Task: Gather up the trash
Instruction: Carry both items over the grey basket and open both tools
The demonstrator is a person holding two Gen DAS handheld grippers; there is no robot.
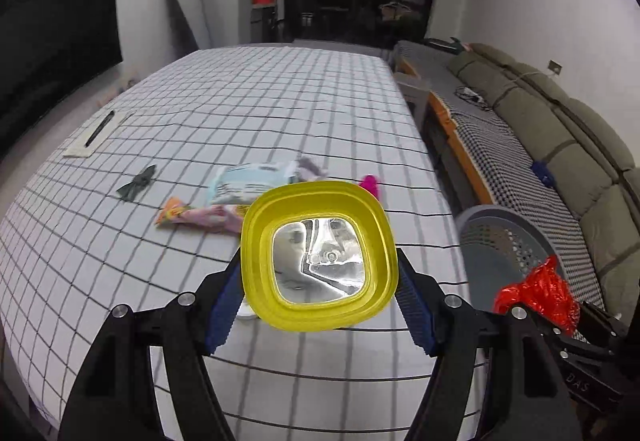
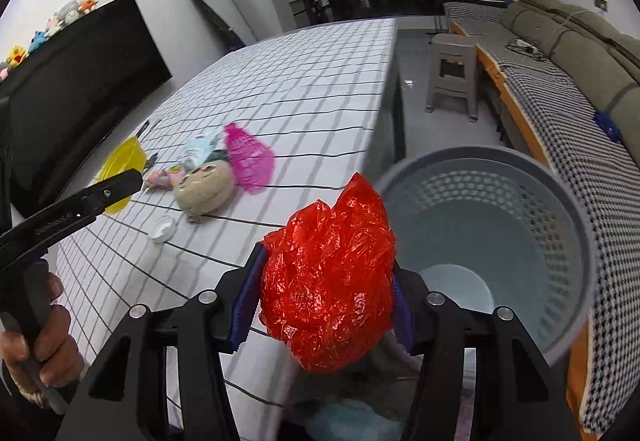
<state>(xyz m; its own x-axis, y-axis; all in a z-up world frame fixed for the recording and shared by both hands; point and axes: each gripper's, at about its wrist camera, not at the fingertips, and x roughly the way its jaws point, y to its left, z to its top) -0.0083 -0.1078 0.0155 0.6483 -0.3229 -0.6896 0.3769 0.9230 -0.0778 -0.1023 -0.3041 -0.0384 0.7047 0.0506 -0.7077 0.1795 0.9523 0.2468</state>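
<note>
My left gripper (image 1: 318, 267) is shut on a yellow plastic cup (image 1: 320, 201) with a shiny foil inside, held above the checked table (image 1: 240, 101); the cup's mouth faces the camera. My right gripper (image 2: 328, 269) is shut on a crumpled red plastic bag (image 2: 328, 281), just left of the grey perforated bin (image 2: 520, 201) at the table's edge. The bin holds only a pale round thing at its bottom. The right wrist view shows the yellow cup (image 2: 120, 161) at the left, above the table.
On the table lie a pink mesh bag (image 2: 248, 157), a round beige plush face (image 2: 204, 185), a small white lid (image 2: 164, 229), snack wrappers (image 1: 240, 185) and a dark green scrap (image 1: 136, 183). A sofa (image 1: 560, 121) and a grey stool (image 2: 452, 73) stand beyond the bin.
</note>
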